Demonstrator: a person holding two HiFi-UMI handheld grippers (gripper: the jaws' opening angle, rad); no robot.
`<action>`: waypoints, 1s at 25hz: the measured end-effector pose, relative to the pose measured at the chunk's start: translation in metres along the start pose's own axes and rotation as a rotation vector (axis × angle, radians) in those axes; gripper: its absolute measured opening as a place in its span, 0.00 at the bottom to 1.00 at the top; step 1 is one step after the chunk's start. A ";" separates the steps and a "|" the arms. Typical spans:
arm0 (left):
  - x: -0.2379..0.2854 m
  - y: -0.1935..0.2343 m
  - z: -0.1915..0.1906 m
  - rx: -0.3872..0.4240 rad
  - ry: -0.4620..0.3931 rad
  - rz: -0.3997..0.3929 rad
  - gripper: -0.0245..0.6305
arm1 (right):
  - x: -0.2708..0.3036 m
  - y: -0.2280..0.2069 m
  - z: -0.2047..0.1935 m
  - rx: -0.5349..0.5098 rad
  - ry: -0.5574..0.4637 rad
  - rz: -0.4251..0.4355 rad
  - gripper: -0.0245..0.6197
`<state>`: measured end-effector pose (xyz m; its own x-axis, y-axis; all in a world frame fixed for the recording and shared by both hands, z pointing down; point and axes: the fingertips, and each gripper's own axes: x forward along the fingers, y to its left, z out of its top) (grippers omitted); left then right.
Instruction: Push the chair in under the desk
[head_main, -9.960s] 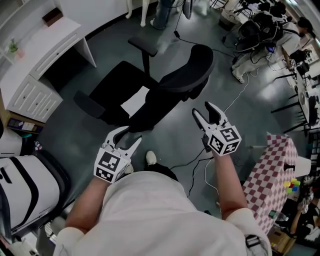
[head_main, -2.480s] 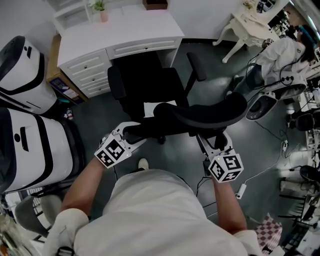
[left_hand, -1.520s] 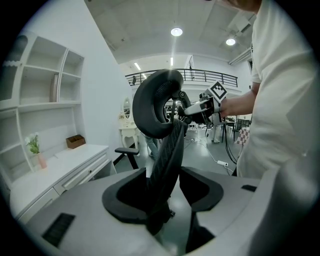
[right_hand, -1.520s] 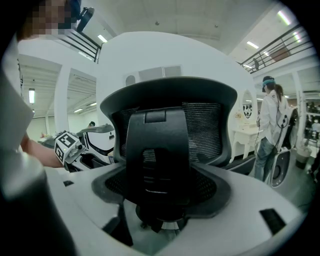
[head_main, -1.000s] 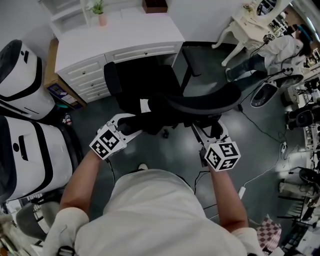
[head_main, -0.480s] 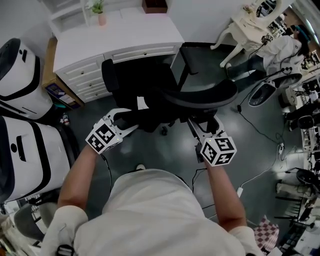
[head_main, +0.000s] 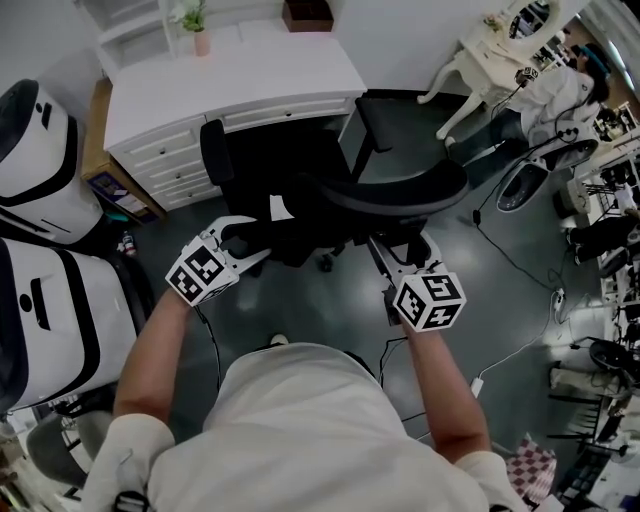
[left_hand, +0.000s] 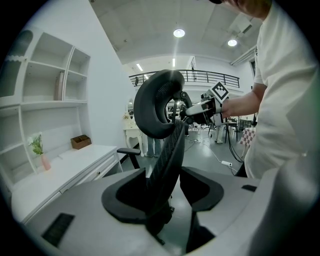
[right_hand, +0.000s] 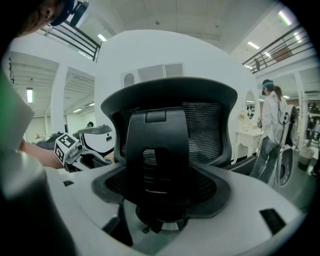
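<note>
A black office chair (head_main: 290, 165) faces the white desk (head_main: 240, 75), its seat front partly under the desktop. My left gripper (head_main: 245, 238) is open at the left side of the backrest (head_main: 400, 190). In the left gripper view the backrest's mesh edge (left_hand: 167, 155) runs down between the left gripper's (left_hand: 162, 197) wide jaws, with a gap on the right. My right gripper (head_main: 400, 248) is open behind the backrest. In the right gripper view the chair's back spine (right_hand: 157, 150) stands between the right gripper's (right_hand: 162, 192) jaws.
Two large white-and-black machines (head_main: 40, 130) (head_main: 50, 300) stand left of the chair. The desk has drawers (head_main: 170, 160), a potted plant (head_main: 200, 40) and a brown box (head_main: 308, 15). A person (head_main: 560, 90), a white side table (head_main: 490, 40) and floor cables (head_main: 500, 260) are at right.
The chair has turned to face the desk and rolled toward it, its seat now further under the desktop. Both grippers have moved forward with the backrest.
</note>
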<state>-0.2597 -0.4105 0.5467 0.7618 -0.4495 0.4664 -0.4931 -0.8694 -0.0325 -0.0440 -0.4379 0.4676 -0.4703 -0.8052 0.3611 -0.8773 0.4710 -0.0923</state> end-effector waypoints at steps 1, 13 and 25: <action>0.000 0.002 0.000 0.000 -0.001 0.001 0.36 | 0.001 0.000 0.001 0.000 0.000 0.000 0.55; 0.001 0.023 -0.003 -0.004 -0.002 0.014 0.37 | 0.020 0.002 0.007 -0.003 -0.006 0.001 0.55; -0.002 0.033 -0.005 -0.007 -0.025 0.000 0.37 | 0.030 0.008 0.010 -0.005 -0.005 0.007 0.55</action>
<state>-0.2799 -0.4376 0.5490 0.7722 -0.4543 0.4443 -0.4956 -0.8681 -0.0263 -0.0662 -0.4614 0.4685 -0.4768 -0.8039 0.3555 -0.8736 0.4782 -0.0902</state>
